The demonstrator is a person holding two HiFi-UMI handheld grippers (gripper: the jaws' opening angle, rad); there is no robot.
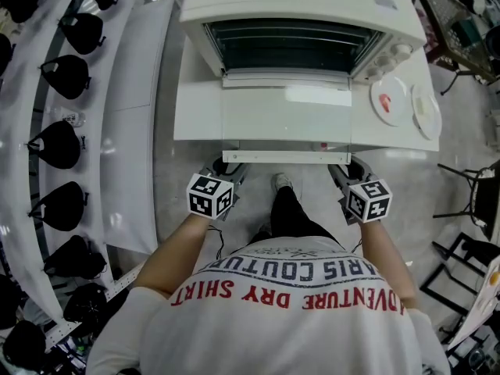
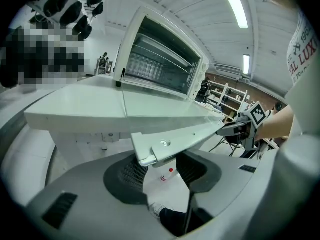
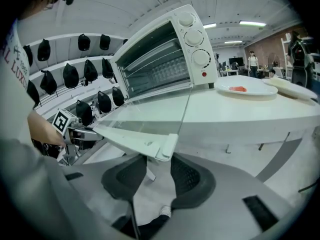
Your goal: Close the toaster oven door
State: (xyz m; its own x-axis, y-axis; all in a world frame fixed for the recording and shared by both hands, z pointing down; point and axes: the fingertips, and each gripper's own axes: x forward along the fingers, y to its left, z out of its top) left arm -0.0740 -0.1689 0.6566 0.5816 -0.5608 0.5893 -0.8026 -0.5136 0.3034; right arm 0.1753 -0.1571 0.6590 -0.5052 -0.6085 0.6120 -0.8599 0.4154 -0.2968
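Note:
A white toaster oven stands on a white table with its glass door folded down flat toward me. The door's white handle bar runs along its near edge. My left gripper is at the bar's left end and my right gripper at its right end, both just under it. In the left gripper view the handle's end lies over the tips of the left gripper, jaws partly apart. In the right gripper view the other end lies likewise over the right gripper.
A white plate with a red bit and a second plate sit on the table right of the oven. Curved white shelves with black caps run along the left. A black chair stands at the right. My legs are below the door.

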